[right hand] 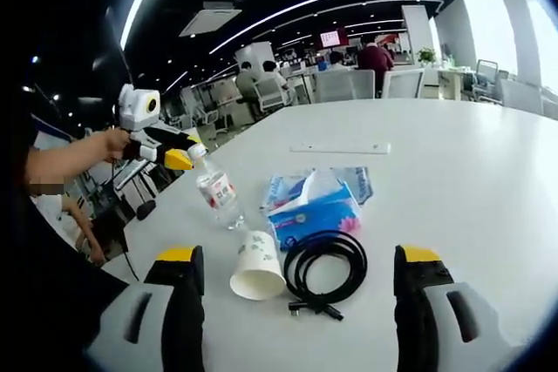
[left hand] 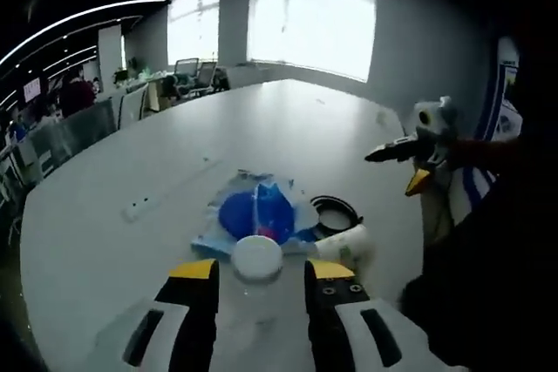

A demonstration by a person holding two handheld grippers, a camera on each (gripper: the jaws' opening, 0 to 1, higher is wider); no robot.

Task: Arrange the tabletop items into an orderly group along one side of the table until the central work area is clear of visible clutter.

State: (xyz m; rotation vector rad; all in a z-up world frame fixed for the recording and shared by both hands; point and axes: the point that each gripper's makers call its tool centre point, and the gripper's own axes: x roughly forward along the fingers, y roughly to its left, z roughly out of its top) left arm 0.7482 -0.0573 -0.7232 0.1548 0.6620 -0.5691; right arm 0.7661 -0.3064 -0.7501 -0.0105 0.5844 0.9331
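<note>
**Two grippers, four items: the bottle is in hand and the rest cluster around the tissue pack**

Two jaws of the left gripper (right hand: 179,159) pinch the neck of a clear water bottle (right hand: 217,193), seen from the right gripper view as the yellow tips close in just below the white cap. In the left gripper view the same cap (left hand: 257,257) sits between that gripper's own jaws (left hand: 258,280), with the bottle's long axis running straight ahead from the gripper toward the tissue pack (left hand: 253,213). The bottle leans, base on the white table (right hand: 453,154) just beside the tissue pack (right hand: 314,206) and cap tilted away from it toward the left gripper.

The right gripper (right hand: 301,267) stands spread wide and holds nothing. Straight ahead of it and nearest to it lie a paper cup (right hand: 257,267) on its side, mouth toward the gripper, and a coiled black cable (right hand: 327,269) touching the near edge of the tissue pack. The right gripper is judged the nearer one for the cup and the cable. Beyond the tissue pack a pale flat strip (right hand: 340,148) lies well apart.

Writing: the bottle carries a red and white label (right hand: 218,189), the cup faint print, and the blue pack some pink marking; none can be read.
</note>
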